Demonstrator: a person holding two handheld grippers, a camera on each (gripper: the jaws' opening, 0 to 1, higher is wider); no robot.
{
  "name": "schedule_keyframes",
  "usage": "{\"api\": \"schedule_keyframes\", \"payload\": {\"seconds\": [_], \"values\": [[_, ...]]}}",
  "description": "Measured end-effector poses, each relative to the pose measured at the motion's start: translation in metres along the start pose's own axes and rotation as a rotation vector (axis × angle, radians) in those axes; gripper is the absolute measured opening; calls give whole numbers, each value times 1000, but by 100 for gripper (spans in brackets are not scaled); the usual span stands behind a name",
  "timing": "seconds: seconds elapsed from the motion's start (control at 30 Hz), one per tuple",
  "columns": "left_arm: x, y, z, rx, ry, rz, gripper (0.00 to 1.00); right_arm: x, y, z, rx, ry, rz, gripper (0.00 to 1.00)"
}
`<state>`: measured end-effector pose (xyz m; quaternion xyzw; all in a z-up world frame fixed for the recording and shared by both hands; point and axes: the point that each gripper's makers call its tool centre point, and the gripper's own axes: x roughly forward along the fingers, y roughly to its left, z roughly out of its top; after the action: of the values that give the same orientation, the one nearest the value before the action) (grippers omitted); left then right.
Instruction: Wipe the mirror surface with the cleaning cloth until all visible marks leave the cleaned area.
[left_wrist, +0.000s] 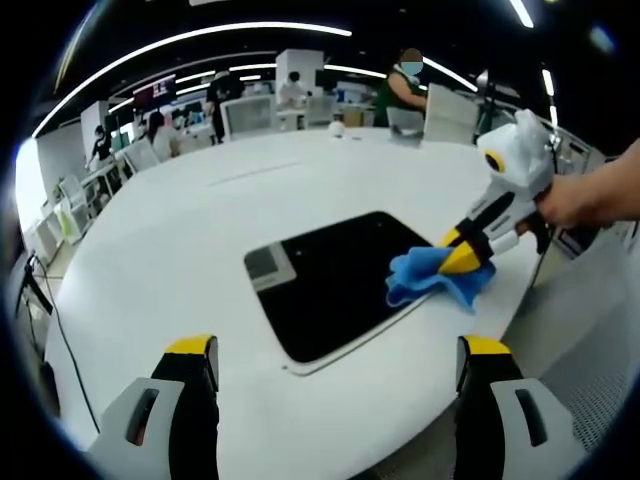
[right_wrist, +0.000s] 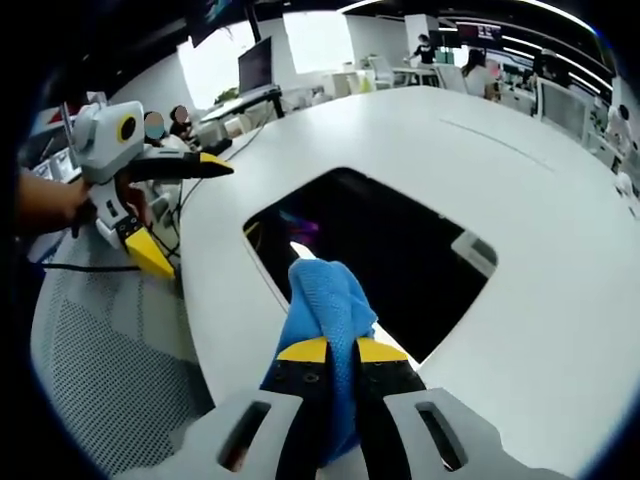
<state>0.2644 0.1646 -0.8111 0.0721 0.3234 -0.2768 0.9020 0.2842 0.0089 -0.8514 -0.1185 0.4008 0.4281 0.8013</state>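
While my right gripper (right_wrist: 340, 352) clamps the blue cloth (right_wrist: 325, 300) at the mirror (left_wrist: 335, 280) edge on the white table (left_wrist: 180, 230), my left gripper (left_wrist: 335, 370) hangs spread, empty. No marks are discernible; wiping appears barely begun.

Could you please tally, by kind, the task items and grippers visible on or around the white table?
Mirror: 1
Blue cleaning cloth: 1, clamped in the right gripper at the mirror's edge
Grippers: 2, counting the open left gripper
Total: 4
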Motion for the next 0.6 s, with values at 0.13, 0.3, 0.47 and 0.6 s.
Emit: {"api": "schedule_keyframes", "payload": {"seconds": [0.13, 0.3, 0.47, 0.6], "values": [[0, 0, 0, 1, 1, 0, 99, -2, -2, -2, -7, -6, 8, 3], [0, 1, 0, 2, -1, 5, 99, -5, -6, -4, -6, 0, 13, 3], [0, 1, 0, 3, -1, 4, 99, -7, -7, -6, -9, 4, 16, 3], [0, 1, 0, 2, -1, 4, 99, -7, -6, -6, -13, 9, 19, 3]]}}
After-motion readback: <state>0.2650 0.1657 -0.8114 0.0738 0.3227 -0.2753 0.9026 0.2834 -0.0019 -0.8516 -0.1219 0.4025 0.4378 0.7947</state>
